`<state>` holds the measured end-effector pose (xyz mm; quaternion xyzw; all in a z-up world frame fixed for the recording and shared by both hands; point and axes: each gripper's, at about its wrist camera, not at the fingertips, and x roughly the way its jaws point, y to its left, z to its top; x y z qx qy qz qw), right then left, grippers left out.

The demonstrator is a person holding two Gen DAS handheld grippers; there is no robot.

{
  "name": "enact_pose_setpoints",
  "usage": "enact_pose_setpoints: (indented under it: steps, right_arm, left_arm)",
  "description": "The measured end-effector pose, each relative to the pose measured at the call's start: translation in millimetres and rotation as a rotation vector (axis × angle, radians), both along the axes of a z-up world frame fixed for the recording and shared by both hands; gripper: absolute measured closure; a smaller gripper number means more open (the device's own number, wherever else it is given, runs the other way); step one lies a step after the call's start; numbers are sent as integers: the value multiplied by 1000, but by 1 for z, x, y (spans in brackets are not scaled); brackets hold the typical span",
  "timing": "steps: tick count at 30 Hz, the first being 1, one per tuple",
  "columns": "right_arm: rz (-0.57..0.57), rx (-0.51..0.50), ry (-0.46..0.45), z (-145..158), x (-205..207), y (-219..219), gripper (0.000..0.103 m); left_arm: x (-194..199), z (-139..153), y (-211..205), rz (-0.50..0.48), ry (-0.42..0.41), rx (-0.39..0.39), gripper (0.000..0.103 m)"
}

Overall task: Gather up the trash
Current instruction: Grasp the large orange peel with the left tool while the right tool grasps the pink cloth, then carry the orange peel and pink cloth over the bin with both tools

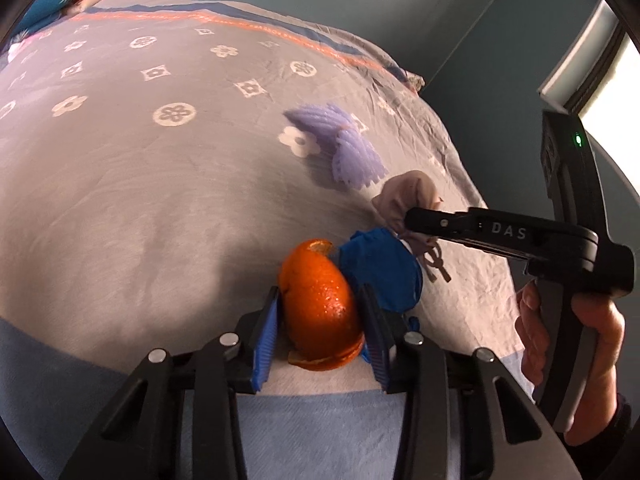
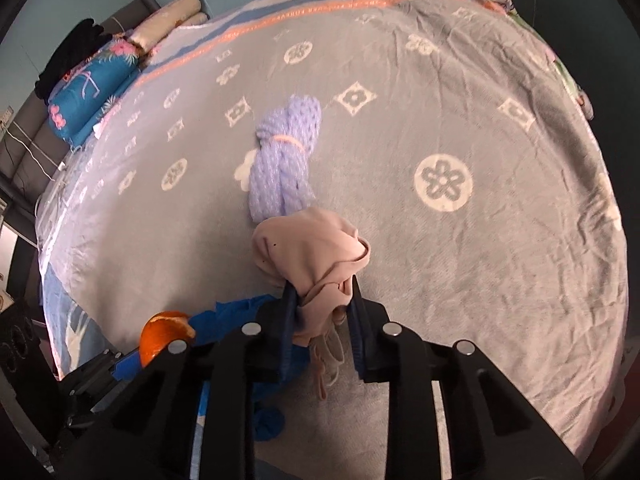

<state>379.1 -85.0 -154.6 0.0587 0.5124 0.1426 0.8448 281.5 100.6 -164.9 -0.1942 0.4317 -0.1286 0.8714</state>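
Note:
An orange peel point(image 1: 320, 312) lies on the grey flowered bedspread point(image 1: 140, 184), and my left gripper point(image 1: 320, 291) is shut on it, its blue pads pressing both sides. A crumpled blue piece point(image 1: 380, 268) touches the peel's right side. My right gripper point(image 2: 322, 286) is shut on a bunched beige cloth point(image 2: 308, 248), which bulges out past its fingertips. In the left wrist view the right gripper point(image 1: 412, 216) reaches in from the right, pinching the beige cloth point(image 1: 408, 192). A purple foam net point(image 2: 284, 160) lies just beyond the cloth. The orange peel point(image 2: 164, 336) shows at lower left.
Pillows point(image 2: 92, 84) and a black garment point(image 2: 68, 56) are stacked at the bed's far left corner. A hand point(image 1: 592, 344) grips the right gripper's handle. A bright window point(image 1: 600, 60) is at upper right. The bedspread point(image 2: 480, 260) stretches wide to the right.

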Motion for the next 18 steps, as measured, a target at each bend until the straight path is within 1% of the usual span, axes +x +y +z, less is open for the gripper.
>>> enact_pose_setpoints:
  steps: [4, 7, 9, 12, 18]
  right_arm:
    - [3, 14, -25, 12, -3, -3, 80]
    - [6, 27, -31, 19, -6, -5, 80]
    - [5, 37, -33, 25, -10, -8, 80]
    - [8, 49, -52, 34, -18, -12, 80]
    - [27, 50, -109, 55, -45, -26, 80]
  left_arm:
    - [-8, 11, 13, 41, -30, -25, 66]
    - [-11, 18, 18, 66, -56, -11, 66]
    - [-14, 22, 21, 90, -71, 15, 66]
    - [-15, 24, 24, 116, -64, 16, 66]
    - [-21, 34, 20, 123, -81, 27, 66]
